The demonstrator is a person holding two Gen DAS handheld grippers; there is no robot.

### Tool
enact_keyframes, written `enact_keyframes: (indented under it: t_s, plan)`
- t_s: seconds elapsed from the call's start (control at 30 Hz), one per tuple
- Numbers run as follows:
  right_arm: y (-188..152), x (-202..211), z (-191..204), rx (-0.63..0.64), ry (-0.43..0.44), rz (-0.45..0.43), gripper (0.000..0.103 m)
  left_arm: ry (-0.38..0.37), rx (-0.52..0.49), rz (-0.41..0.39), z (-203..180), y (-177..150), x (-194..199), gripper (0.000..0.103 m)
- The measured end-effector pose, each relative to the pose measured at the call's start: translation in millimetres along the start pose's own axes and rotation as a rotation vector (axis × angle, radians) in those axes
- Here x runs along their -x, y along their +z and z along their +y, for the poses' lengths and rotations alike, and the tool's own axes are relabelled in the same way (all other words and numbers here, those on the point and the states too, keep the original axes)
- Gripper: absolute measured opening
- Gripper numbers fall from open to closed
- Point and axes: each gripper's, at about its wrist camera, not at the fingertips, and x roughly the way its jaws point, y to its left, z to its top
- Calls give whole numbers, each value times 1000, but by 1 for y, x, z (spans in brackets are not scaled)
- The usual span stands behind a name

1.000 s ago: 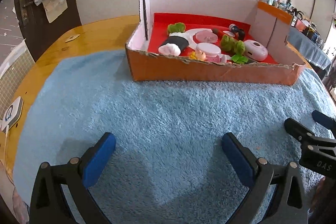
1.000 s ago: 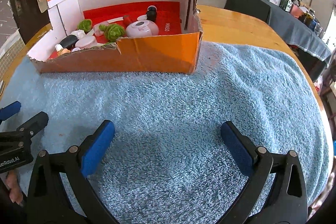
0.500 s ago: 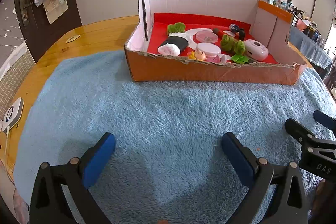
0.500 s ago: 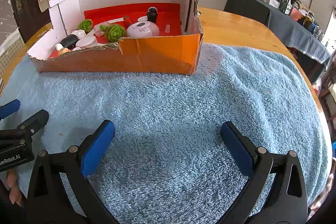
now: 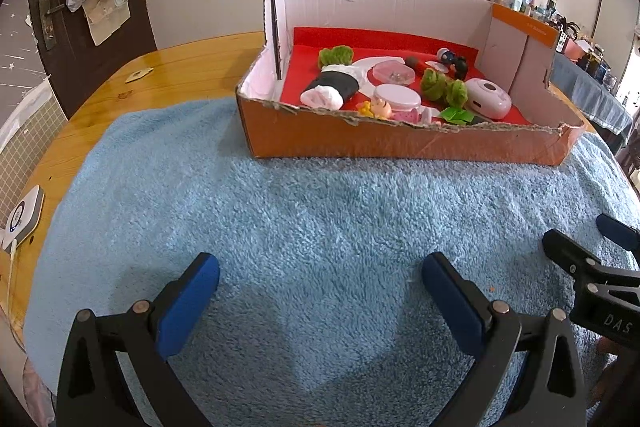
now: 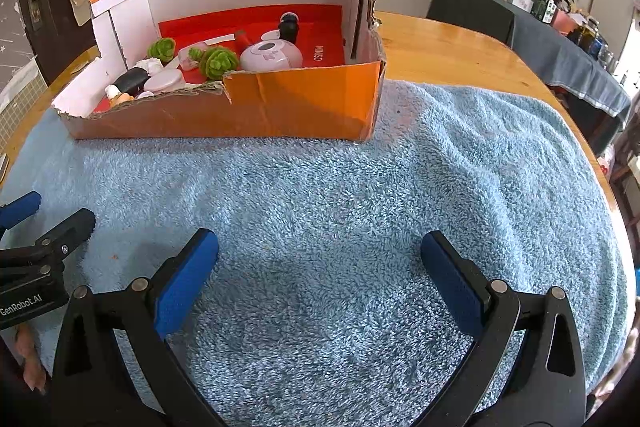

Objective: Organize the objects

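An orange cardboard box (image 5: 400, 145) (image 6: 300, 103) with a red floor stands on a blue towel (image 5: 320, 227) (image 6: 360, 207). Inside lie several small things: green plush pieces (image 5: 442, 87) (image 6: 218, 62), a black and white roll (image 5: 332, 87), round pink cases (image 5: 396, 95), a pink oval device (image 5: 488, 98) (image 6: 271, 55) and a small black figure (image 6: 289, 27). My left gripper (image 5: 320, 291) hovers open over bare towel in front of the box. My right gripper (image 6: 319, 267) is also open and holds nothing. Each gripper's tip shows at the other view's edge.
The towel covers a round wooden table (image 6: 452, 55). A small white device (image 5: 24, 217) lies at the table's left edge, a tag (image 5: 138, 75) on the wood behind. A dark-clothed side table (image 6: 540, 39) with clutter stands at the right, a dark door (image 5: 60, 27) at the left.
Both grippers stay open and have shifted only slightly; the box sits a little lower in both views than a second ago.
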Motion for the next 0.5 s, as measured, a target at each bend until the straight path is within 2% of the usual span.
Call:
enact_keyframes:
  t_s: [0.5]
  plan:
    - [0, 0, 0, 0, -1, -1, 103, 1, 3, -4, -1, 0, 0, 103]
